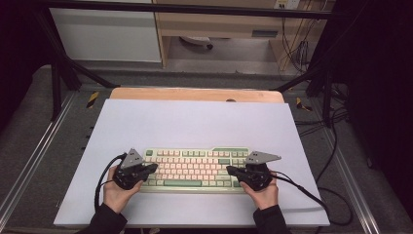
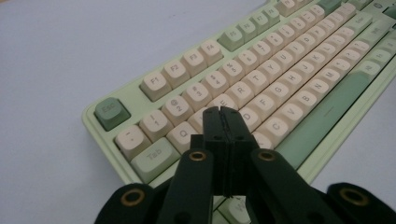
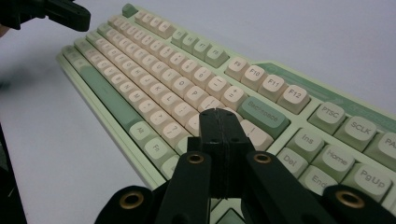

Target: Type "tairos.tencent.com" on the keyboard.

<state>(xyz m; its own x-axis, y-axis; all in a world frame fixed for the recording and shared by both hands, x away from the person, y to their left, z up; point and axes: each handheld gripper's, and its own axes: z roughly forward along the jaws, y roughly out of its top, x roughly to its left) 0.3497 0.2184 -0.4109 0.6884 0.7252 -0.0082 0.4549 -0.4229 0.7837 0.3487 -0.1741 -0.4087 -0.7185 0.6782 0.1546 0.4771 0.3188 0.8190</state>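
From the high view, one green and cream keyboard lies on a pale sheet that covers the wooden table, toward the sheet's near edge. Two hands come in from the bottom, each with one gripper. The left gripper sits over the keyboard's left end, and the right gripper sits over the keyboard's right end. The two are well apart, with most of the key rows between them.

In the left gripper view, its two black jaws are pressed together with nothing between them. The closed tip hangs over the letter keys just right of the Tab key, with the Esc key farther off at the keyboard's corner.

In the right gripper view, its two jaws are likewise closed on nothing. Their tip is over the keys just beside the Backspace key. The left gripper shows at the keyboard's far end.
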